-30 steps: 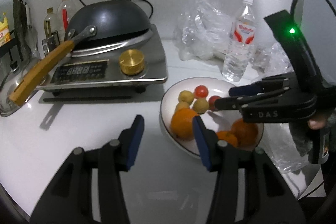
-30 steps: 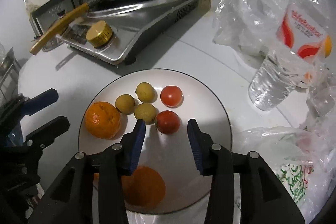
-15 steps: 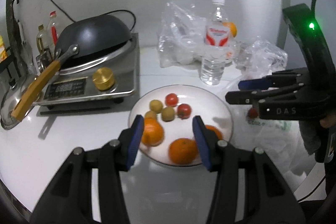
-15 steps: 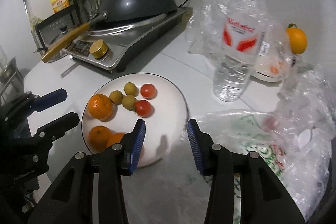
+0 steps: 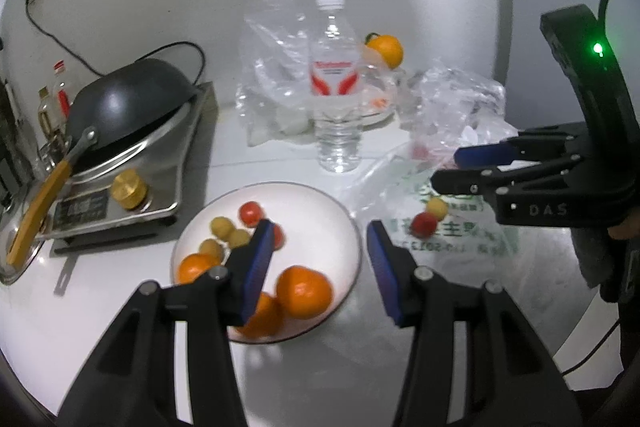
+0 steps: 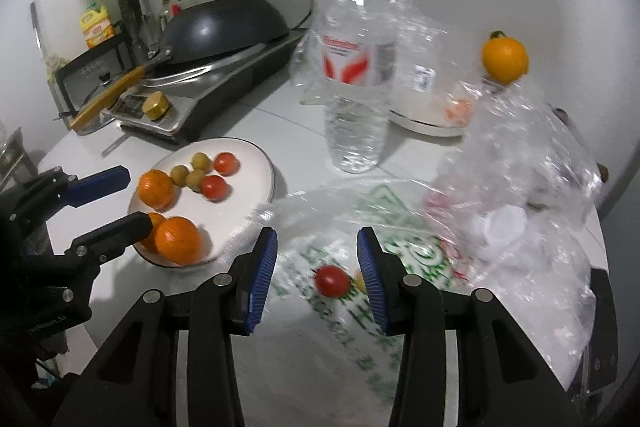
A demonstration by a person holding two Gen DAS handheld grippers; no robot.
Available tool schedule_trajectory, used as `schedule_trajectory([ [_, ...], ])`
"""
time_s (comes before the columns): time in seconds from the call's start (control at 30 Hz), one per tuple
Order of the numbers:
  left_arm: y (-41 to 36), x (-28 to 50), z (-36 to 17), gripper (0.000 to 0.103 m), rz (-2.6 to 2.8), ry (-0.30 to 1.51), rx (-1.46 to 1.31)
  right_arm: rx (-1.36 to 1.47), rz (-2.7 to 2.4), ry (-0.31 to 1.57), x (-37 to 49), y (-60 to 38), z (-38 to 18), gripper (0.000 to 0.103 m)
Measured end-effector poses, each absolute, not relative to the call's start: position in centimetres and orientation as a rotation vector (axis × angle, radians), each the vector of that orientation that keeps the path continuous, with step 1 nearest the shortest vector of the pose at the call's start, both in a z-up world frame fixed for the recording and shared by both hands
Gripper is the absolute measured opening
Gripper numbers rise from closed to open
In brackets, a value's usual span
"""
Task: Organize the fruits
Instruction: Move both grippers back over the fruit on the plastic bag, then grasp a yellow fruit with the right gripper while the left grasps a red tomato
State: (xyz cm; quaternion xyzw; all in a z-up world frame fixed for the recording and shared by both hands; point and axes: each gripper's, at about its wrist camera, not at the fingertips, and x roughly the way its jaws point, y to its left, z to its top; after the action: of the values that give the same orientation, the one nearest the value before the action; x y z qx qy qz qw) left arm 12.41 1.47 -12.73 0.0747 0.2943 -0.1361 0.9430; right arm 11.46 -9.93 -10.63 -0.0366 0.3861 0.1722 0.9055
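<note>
A white plate (image 5: 320, 203) (image 6: 256, 153) holds oranges (image 5: 304, 291) (image 6: 178, 239), small yellow fruits (image 5: 222, 227) and red tomatoes (image 5: 251, 213) (image 6: 214, 187). A red tomato (image 6: 331, 281) (image 5: 424, 225) and a small yellow fruit (image 5: 436, 207) lie on a printed plastic bag (image 6: 360, 347) right of the plate. My right gripper (image 6: 316, 267) is open, just above that tomato; it also shows in the left wrist view (image 5: 452, 167). My left gripper (image 5: 320, 255) is open and empty over the plate's near right edge.
A water bottle (image 5: 335, 87) (image 6: 358, 75) stands behind the plate. Crumpled clear bags (image 6: 520, 155), a second dish (image 6: 428, 119) and a lone orange (image 6: 504, 57) are at the right. A cooker with a dark wok (image 5: 128, 107) stands at the left.
Both grippers have pulled back and swung right. The right gripper has left the plate and is now over the plastic bag and its tomato. Both stay open.
</note>
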Motion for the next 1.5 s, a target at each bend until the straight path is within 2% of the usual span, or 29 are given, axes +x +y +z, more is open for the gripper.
schedule_trajectory([
  [0.23, -1.7, 13.0, -13.2, 0.049, -0.318, 0.620, 0.185, -0.049, 0.336, 0.815, 11.7, -12.5, -11.8, 0.044],
  [1.0, -5.4, 16.2, -15.2, 0.049, -0.355, 0.695, 0.225, -0.034, 0.423, 0.926, 15.2, -13.3, -16.6, 0.031],
  [1.07, -5.8, 16.2, -15.2, 0.049, -0.360, 0.699, 0.229, -0.033, 0.428, 0.931, 15.3, -13.3, -16.8, 0.025],
  [1.5, -9.7, 17.5, -17.1, 0.049, -0.419, 0.771, 0.306, 0.036, 0.390, 0.874, 14.6, -16.6, -15.9, 0.025],
])
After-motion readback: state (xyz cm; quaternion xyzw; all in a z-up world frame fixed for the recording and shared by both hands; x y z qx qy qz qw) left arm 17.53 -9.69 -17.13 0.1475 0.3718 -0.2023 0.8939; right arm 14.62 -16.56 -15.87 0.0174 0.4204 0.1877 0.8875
